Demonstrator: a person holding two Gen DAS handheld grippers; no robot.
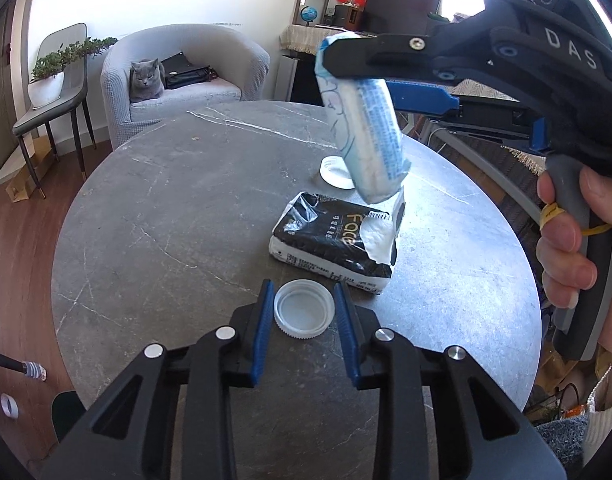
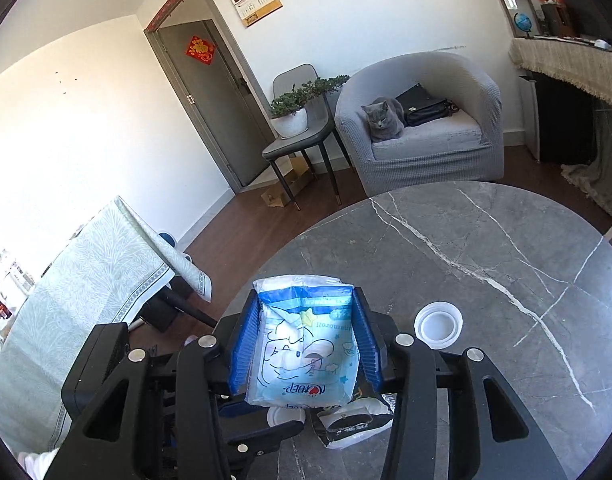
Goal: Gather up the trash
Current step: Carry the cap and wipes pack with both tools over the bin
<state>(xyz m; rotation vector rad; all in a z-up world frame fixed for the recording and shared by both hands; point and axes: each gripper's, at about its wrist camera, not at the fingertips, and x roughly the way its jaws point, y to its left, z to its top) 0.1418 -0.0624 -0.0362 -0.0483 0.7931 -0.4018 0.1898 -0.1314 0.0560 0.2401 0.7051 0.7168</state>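
Left wrist view, far left: potted plant [image 1: 49,76] on a grey chair [image 1: 55,100]. Next right, a grey armchair [image 1: 177,80] holding a grey cat [image 1: 146,80] and a black bag [image 1: 187,72].

Centre: round grey marble worktop [image 1: 165,208]. Left tongs [image 1: 304,312] low in frame, blue pads either side of a white bottle cap [image 1: 303,308] lying open side up on the worktop. The pads sit just beside the cap's rim; whether they touch it, cannot tell, so cannot tell if clenched or released.

Just beyond the cap: a torn black-and-white tissue pack [image 1: 338,244] flat on the worktop. Behind it, a second white lid [image 1: 336,170], partly hidden.

Right of centre: right tongs [image 1: 338,60] reaching in from the right, clenched on the top end of a blue-and-white plastic wrapper [image 1: 362,120]. The wrapper hangs above the worktop, its lower end over the tissue pack. Far right: a hand [image 1: 574,240] on the grey trigger grip.

Right wrist view: blue-and-white plastic wrapper [image 2: 306,340] pinched between the blue pads of the right tongs [image 2: 303,336]. White lid [image 2: 438,324] on the worktop [image 2: 486,240] just right of them. Tissue pack [image 2: 350,424] shows below the wrapper
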